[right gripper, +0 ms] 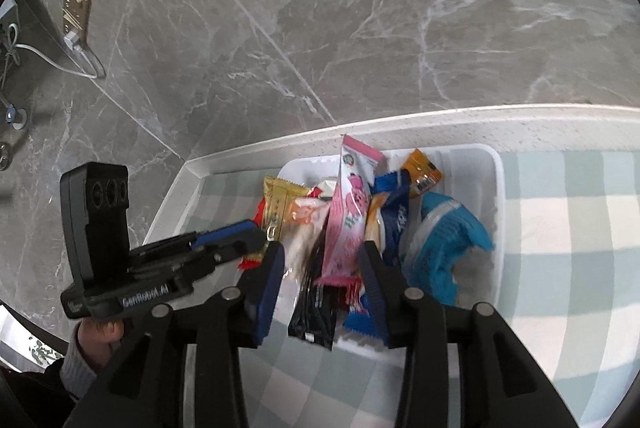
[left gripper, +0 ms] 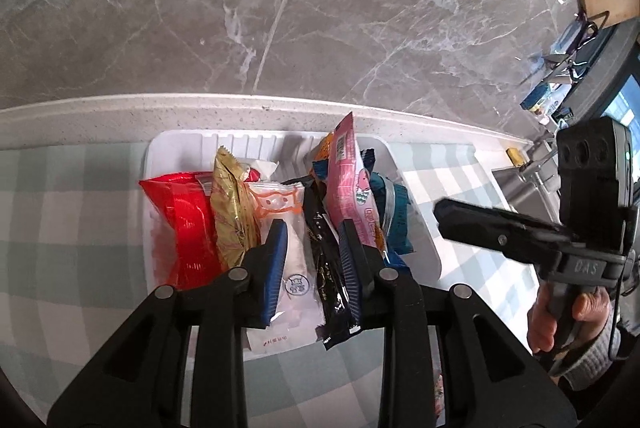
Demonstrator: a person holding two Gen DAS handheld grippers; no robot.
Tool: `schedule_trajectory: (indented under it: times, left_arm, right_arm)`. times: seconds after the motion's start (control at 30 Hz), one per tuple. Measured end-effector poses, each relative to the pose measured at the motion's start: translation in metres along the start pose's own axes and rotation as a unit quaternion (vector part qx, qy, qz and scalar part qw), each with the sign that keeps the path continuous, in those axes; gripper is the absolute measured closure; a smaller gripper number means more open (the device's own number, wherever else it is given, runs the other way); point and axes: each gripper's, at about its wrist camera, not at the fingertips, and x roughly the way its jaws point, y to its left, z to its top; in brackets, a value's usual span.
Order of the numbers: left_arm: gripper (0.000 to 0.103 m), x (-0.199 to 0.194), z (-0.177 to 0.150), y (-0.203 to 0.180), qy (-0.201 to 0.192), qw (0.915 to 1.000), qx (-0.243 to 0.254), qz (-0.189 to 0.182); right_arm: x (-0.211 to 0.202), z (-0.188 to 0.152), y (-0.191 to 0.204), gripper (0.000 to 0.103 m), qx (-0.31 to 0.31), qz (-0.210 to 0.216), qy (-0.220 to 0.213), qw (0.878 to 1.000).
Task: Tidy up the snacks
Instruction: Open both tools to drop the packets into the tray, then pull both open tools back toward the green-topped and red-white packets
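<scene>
Now both grippers hover open over white tray (left gripper: 424,252) w/ snack packs, none gripped.
L wrist view: left gripper (left gripper: 312,260) lower centre, spread above black packet (left gripper: 326,268); right gripper (left gripper: 452,216) at right edge. R wrist view: right gripper (right gripper: 322,268) spread above pink packet (right gripper: 346,224), centre frame.

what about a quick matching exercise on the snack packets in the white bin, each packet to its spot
Column 1:
1. red packet
2. pink packet
3. black packet
4. bright blue packet

Column 2:
a. at the bin's right end, seen from the right wrist
b. standing tall near the middle, its top above the bin's back rim
c. at the bin's left end, seen from the left wrist
d. lying lengthwise, its near end hanging over the bin's front edge

Pairs: 1-c, 2-b, 3-d, 4-a
</scene>
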Motion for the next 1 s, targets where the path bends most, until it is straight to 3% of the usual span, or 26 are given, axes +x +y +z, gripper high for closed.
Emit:
schedule_trajectory:
  times: [0.33, 1.0]
  left_arm:
    - [0.078, -0.034, -0.027, -0.038, -0.007, 0.9986, 0.047, 0.021]
    - [0.078, -0.075, -0.123, -0.1, 0.02, 0.99, 0.129, 0.054]
  right_arm:
    - [-0.038, -0.048, 0.009, 0.057, 0.001, -0.016, -0.007, 1.0]
    - [-0.078, -0.143, 0.019, 0.047, 0.007, -0.045, 0.001, 0.999]
